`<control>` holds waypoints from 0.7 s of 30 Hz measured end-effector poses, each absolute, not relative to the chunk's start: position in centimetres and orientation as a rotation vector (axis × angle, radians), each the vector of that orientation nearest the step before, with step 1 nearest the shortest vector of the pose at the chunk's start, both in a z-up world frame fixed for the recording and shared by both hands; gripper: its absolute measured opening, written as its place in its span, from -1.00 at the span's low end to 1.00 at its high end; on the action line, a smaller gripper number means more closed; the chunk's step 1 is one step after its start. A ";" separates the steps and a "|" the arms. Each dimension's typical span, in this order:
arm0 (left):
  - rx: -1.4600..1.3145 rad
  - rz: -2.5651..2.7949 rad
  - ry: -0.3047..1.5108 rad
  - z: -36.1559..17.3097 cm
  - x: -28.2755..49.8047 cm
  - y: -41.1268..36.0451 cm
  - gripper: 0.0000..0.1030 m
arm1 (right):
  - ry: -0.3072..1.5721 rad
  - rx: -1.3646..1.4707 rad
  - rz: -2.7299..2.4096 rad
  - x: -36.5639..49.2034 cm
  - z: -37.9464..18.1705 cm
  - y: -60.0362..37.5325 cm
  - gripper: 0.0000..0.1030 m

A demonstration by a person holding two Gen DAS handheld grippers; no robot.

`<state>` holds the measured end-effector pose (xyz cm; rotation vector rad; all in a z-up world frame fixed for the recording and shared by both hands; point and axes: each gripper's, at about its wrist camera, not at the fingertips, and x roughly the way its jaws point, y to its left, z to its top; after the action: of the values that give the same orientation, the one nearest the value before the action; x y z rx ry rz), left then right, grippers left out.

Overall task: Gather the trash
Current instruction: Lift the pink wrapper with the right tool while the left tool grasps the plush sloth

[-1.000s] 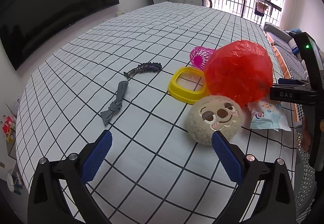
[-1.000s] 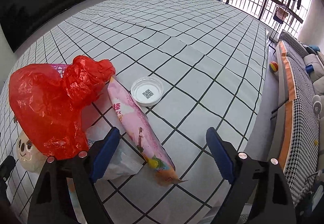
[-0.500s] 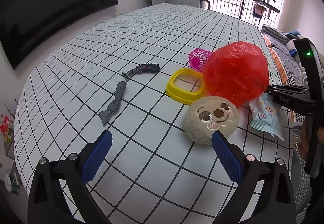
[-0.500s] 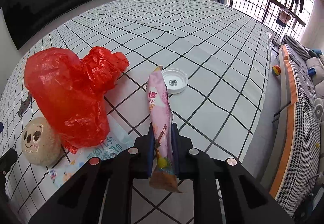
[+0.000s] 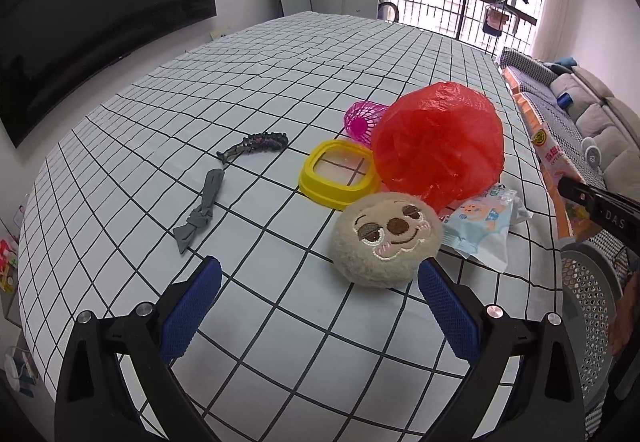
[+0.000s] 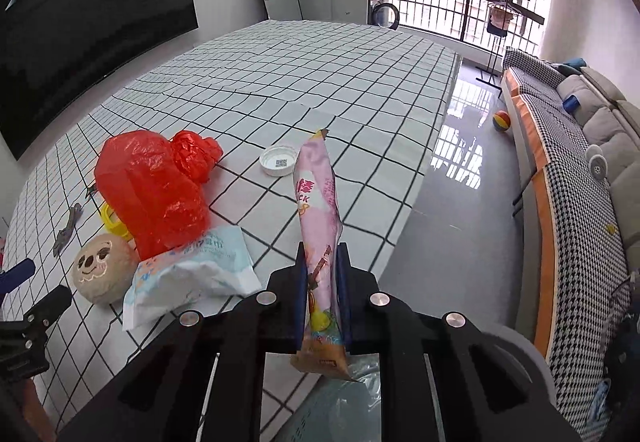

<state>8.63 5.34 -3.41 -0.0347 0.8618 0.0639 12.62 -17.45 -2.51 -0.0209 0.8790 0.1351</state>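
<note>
Pink wrapper [image 6: 318, 226] hangs clenched in the right gripper [image 6: 323, 294] off the table's [image 6: 320, 82] edge; only this view shows one cap [image 6: 279, 161]. Left gripper [image 5: 316, 312] is released, facing two grey toys [image 5: 200, 208].

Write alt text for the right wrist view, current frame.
The right gripper is shut on a long pink snack wrapper, held above the edge of a grid-patterned table. To its left on the table lie a red plastic bag, a white wipes packet, a round plush face and a white lid.
</note>
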 end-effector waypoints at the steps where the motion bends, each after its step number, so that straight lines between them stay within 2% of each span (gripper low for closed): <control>1: -0.031 0.059 0.863 -3.5 8.7 5.2 0.88 | 0.882 -0.011 0.132 11.9 -2.5 -17.7 -0.74; 11: 0.000 0.017 0.880 -4.5 10.1 3.7 0.88 | 0.911 0.088 0.117 6.9 -4.0 -18.5 -0.74; 21: 0.005 -0.005 0.947 -6.3 12.5 2.7 0.88 | 0.898 0.129 0.112 5.7 -3.8 -19.4 -0.74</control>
<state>12.48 2.66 -6.28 0.0054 0.9474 -0.0049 5.74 -19.36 -3.79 0.1293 0.8979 0.1122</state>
